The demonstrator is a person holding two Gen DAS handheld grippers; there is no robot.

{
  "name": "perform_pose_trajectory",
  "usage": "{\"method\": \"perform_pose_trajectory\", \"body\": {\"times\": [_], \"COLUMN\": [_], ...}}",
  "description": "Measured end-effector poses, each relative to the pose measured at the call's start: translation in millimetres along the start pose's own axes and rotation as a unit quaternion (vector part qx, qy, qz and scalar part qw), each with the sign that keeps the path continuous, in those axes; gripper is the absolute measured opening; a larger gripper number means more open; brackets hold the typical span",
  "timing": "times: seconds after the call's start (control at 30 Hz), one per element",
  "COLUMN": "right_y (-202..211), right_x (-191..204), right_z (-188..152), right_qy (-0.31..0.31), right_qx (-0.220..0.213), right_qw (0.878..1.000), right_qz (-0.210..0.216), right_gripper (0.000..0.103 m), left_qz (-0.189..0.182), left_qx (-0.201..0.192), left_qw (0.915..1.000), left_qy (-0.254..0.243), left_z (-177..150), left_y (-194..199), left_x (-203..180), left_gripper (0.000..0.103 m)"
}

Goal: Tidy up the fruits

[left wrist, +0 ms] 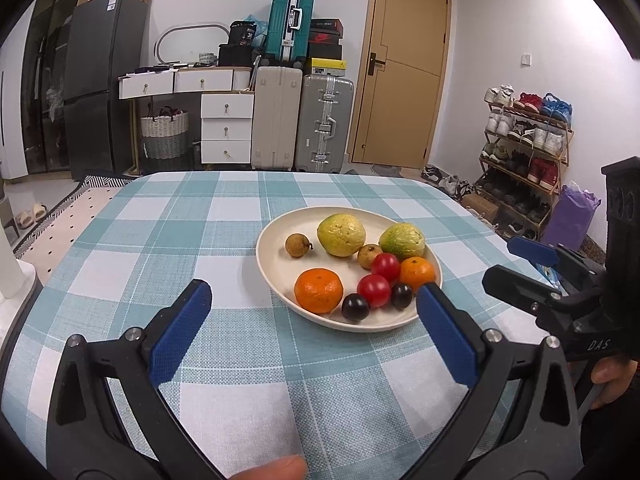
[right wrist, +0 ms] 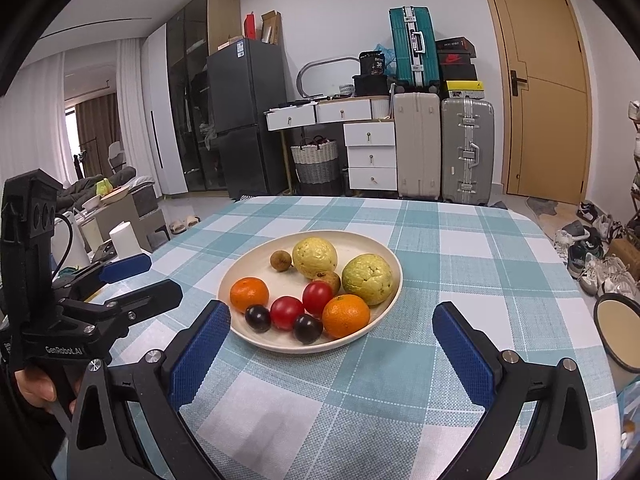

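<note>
A cream plate (left wrist: pixel 276 276) (right wrist: pixel 240 276) sits on the checked tablecloth and holds two yellow-green guavas (left wrist: pixel 341 234) (right wrist: pixel 314 257), two oranges (left wrist: pixel 318 290) (right wrist: pixel 345 316), two red tomatoes (left wrist: pixel 373 290) (right wrist: pixel 287 312), two dark grapes (left wrist: pixel 355 307) (right wrist: pixel 257 318) and two brown longans (left wrist: pixel 297 245) (right wrist: pixel 280 259). My left gripper (left wrist: pixel 314 300) is open and empty, just short of the plate's near rim. My right gripper (right wrist: pixel 332 326) is open and empty, also at the near rim. Each gripper shows in the other's view, the right one (left wrist: pixel 532 256) and the left one (right wrist: pixel 132 276).
The table (left wrist: pixel 200 220) has a rounded far edge. A round dark-rimmed tray (right wrist: pixel 618 332) sits off the table's right side. Suitcases, a drawer unit and a shoe rack (left wrist: pixel 524 152) stand beyond the table.
</note>
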State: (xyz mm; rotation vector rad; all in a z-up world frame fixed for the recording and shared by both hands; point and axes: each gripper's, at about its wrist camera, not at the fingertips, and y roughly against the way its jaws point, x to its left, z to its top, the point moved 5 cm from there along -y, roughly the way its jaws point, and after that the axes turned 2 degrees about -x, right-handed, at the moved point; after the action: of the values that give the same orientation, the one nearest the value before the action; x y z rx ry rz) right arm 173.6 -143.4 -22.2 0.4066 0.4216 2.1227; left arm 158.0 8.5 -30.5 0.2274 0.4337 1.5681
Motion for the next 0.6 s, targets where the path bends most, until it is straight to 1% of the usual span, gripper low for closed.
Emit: {"method": "perform_pose_trajectory", "body": {"times": [0.27,0.6], "right_y": [1.2,0.9], "right_x": [3.4,3.5], "right_z": [-0.8,-0.7], "right_qy": [0.013,0.012], "right_qx": [-0.002,-0.002], "right_qw": [1.000,1.000], "right_qz": [-0.006,-0.004], "right_gripper": [0.103,0.103], "left_qz": [-0.002,-0.002], "left_qx": [-0.003,-0.003], "left_qw": [1.0000,1.0000], "left_qy": [-0.004,-0.004], "left_z": [-0.1,-0.2], "left_y": [2.4,2.1], "left_x": [-3.2,-3.1], "left_gripper": [0.102,0.102]}}
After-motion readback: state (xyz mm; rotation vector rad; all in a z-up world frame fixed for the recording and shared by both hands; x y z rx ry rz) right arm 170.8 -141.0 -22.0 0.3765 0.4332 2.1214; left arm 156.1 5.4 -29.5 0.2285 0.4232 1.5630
